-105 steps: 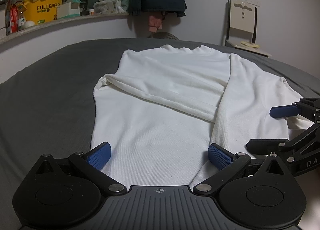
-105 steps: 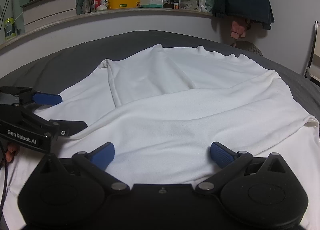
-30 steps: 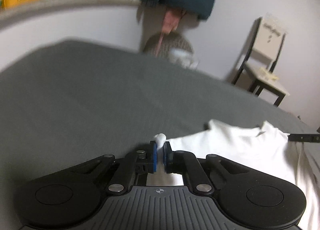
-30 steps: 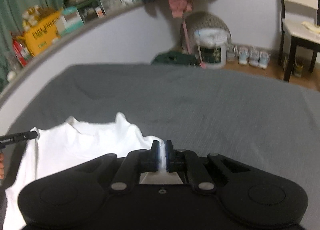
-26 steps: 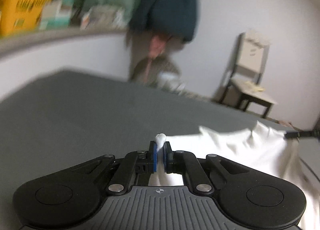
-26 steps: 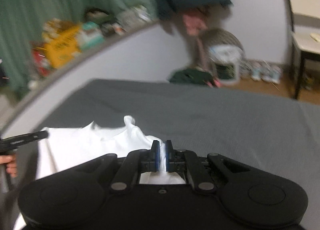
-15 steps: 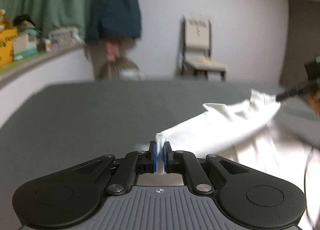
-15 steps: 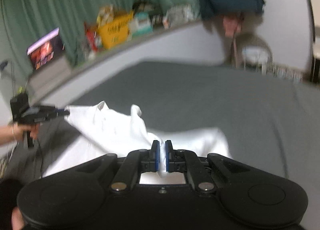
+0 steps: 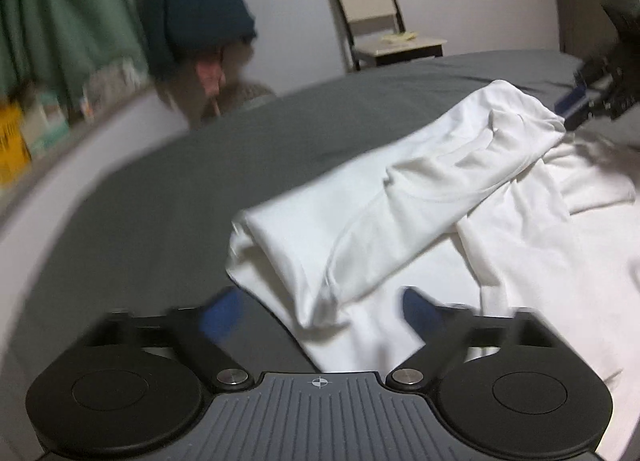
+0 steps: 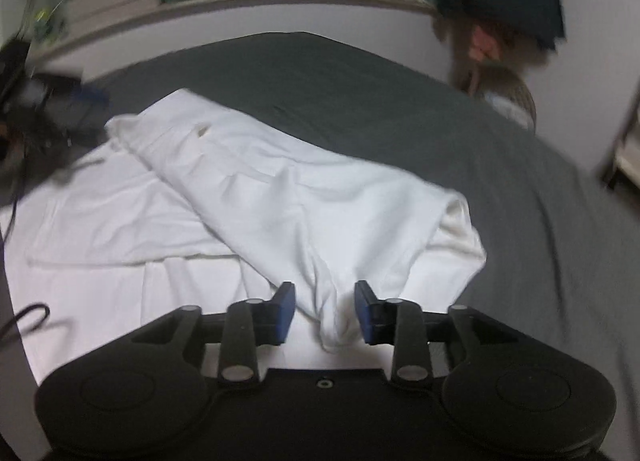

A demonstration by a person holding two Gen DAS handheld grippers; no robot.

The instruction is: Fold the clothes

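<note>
The shirt [image 9: 400, 213] is laid on the grey bed [image 9: 200, 189], white against the dark cover, with its top part doubled back over the body so that a thick rolled fold runs across the cloth. The fold is loose and rumpled, not flat.

In the left wrist view the left tongs [image 9: 320, 311] are seen spread wide, their blue pads blurred, with the near corner of the fold lying between them but nothing pinched. At the far right of that view the right tongs [image 9: 576, 109] are seen at the far end of the fold; whether cloth is touched there cannot be told.

In the right wrist view the right tongs [image 10: 325, 311] are spread too, less widely, and a bunched tip of the shirt [image 10: 280, 197] sits between the pads, apparently let go. The left tongs [image 10: 80, 109] are only a dark blur at the left end of the fold.

The step in hand is judged to be the release at the end of a crosswise fold. For the next move, the doubled layer probably needs to be smoothed and its edges squared with the lower layer, and then fresh corners gripped for a further fold. A loose sleeve edge [image 10: 100, 245] showing under the fold may need tucking first.
</note>
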